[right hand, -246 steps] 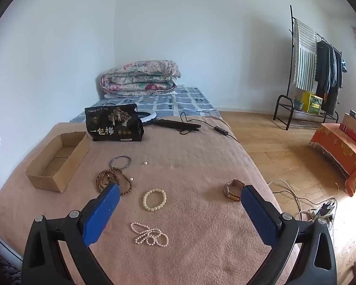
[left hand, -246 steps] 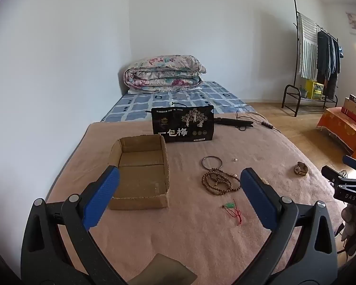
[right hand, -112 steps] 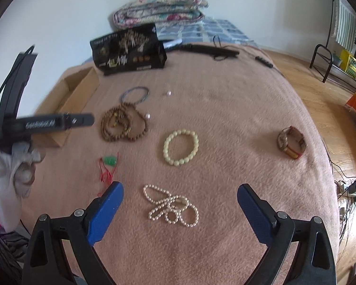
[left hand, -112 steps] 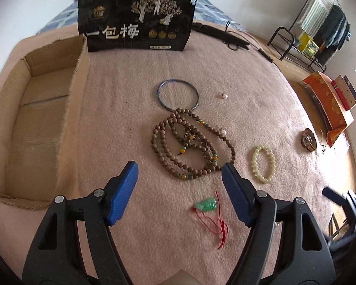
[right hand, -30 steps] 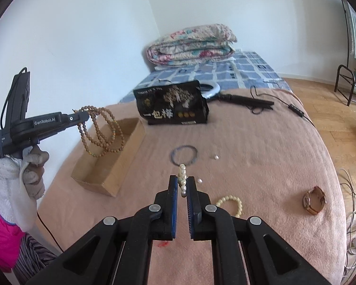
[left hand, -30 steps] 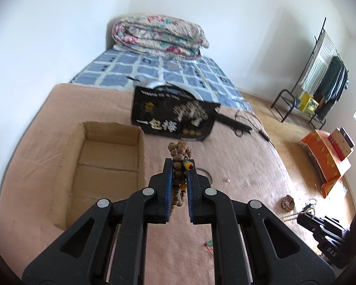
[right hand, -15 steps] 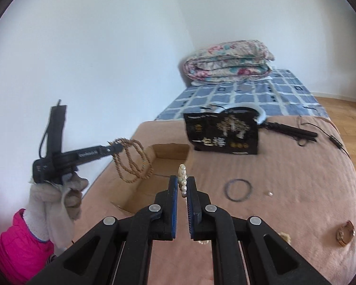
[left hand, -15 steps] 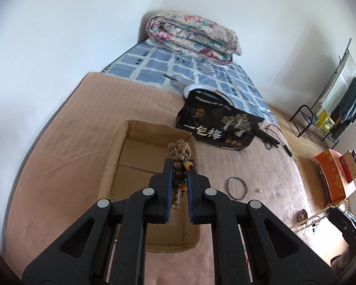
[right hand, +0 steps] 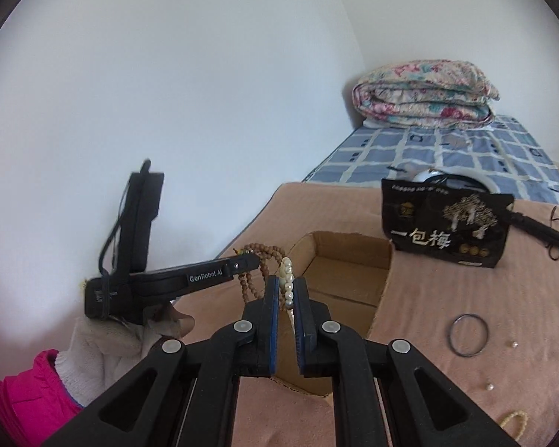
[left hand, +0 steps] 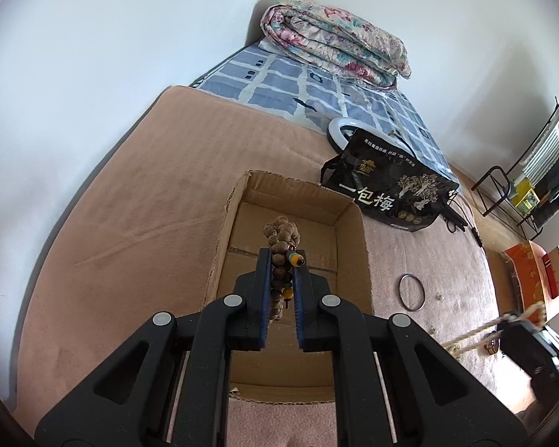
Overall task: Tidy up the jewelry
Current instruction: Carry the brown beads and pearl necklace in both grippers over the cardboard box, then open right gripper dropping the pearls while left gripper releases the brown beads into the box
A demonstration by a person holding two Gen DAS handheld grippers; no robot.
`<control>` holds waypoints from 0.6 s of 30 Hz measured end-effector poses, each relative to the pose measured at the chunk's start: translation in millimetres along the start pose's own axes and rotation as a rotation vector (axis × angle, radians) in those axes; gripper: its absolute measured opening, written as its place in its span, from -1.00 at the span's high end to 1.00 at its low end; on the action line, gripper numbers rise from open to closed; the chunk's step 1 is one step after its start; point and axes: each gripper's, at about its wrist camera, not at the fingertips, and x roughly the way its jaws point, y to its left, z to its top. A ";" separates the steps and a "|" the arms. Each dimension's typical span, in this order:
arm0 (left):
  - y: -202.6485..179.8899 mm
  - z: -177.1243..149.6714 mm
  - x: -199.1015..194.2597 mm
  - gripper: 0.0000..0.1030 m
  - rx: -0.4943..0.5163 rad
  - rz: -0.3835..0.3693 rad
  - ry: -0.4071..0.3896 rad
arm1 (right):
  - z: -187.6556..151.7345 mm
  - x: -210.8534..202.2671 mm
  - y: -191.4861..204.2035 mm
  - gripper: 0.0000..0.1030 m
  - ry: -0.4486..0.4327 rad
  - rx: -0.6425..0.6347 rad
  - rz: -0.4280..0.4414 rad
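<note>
1. We work on a bed spread with a tan blanket, pushed against a white wall.
2. Our left claw is clamped on the wooden bead necklace, which bunches above the jaws and hangs over the open cardboard box.
3. Our right claw is clamped on the pearl strand, near the box's nearer end; in the right wrist view the left claw and its beads sit just beside it.
4. The box looks empty, so we judge both pieces are about to be dropped in.
5. Risks as we see them: the two claws are close, so the dangling loops could tangle. A loop could also drape over the box wall on release and slide out onto the blanket. The bunched beads may snag on the pads when the jaws part.
6. Outward on the blanket lie a dark bangle, loose pearls and a pale bead bracelet, not yet sorted.
7. Beyond the box stands a black printed bag, then a blue checked sheet and a folded floral quilt. A clothes rack stands at the far right.
</note>
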 end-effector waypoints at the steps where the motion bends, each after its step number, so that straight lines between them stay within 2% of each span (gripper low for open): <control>1: 1.5 0.0 2.0 0.83 -0.001 0.002 0.006 | -2.7 9.0 0.2 0.91 0.016 -0.002 0.000; 7: 5.3 -4.4 13.1 0.83 0.007 0.013 0.040 | -16.4 36.2 -3.9 0.91 0.089 0.001 -0.015; 16: -2.6 -7.0 19.7 0.83 0.026 0.017 0.062 | -29.7 51.6 -20.2 0.86 0.156 0.018 -0.066; 17: -3.1 -6.8 19.7 0.83 0.024 0.023 0.061 | -30.4 51.5 -21.4 0.75 0.156 0.018 -0.077; 18: -3.8 -6.5 19.6 0.79 0.025 0.025 0.062 | -31.2 50.5 -22.8 0.47 0.156 0.019 -0.085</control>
